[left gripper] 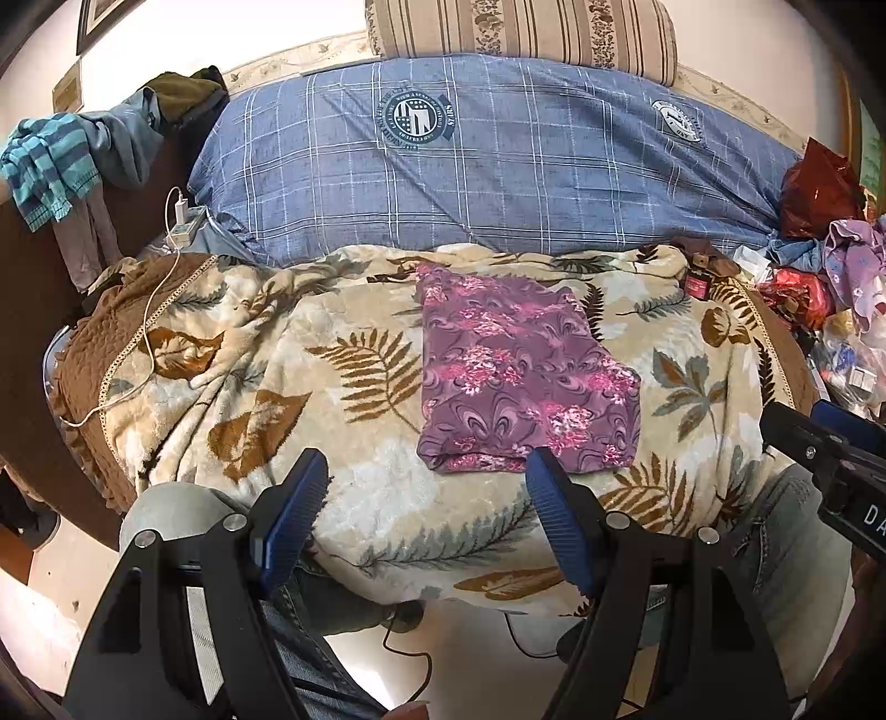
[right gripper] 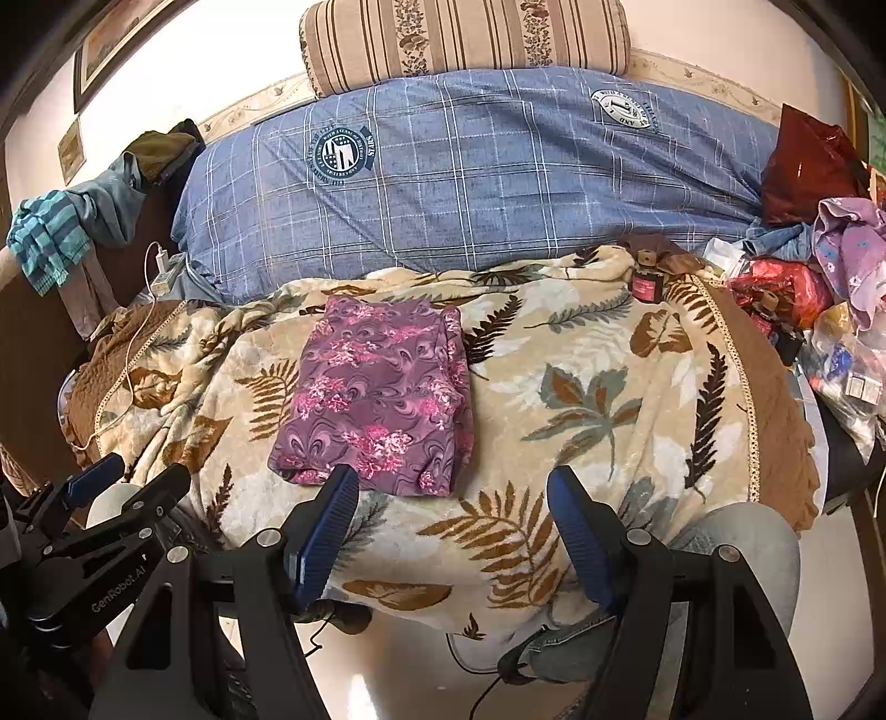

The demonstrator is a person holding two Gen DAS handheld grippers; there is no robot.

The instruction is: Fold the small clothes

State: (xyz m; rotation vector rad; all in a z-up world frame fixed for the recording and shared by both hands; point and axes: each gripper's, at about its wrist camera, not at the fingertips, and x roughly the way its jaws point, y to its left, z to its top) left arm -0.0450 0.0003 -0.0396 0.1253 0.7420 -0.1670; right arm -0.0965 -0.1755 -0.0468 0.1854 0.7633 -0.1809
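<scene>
A purple garment with pink flowers [left gripper: 515, 376] lies folded flat on the leaf-patterned blanket [left gripper: 310, 399]; it also shows in the right wrist view [right gripper: 382, 393]. My left gripper [left gripper: 426, 482] is open and empty, held above the blanket's near edge just in front of the garment. My right gripper [right gripper: 454, 498] is open and empty, in front of the garment's near right corner. The right gripper shows at the right edge of the left wrist view [left gripper: 819, 426]. The left gripper shows at the left edge of the right wrist view [right gripper: 127, 476].
A blue checked duvet [left gripper: 487, 166] and a striped cushion [left gripper: 526, 33] lie behind the blanket. Clothes hang at the left [left gripper: 50, 160]. A charger with cable [left gripper: 180, 221] sits at the left. Bags and clothes are piled at the right [right gripper: 819, 266]. A small dark bottle [right gripper: 645, 282] stands on the blanket.
</scene>
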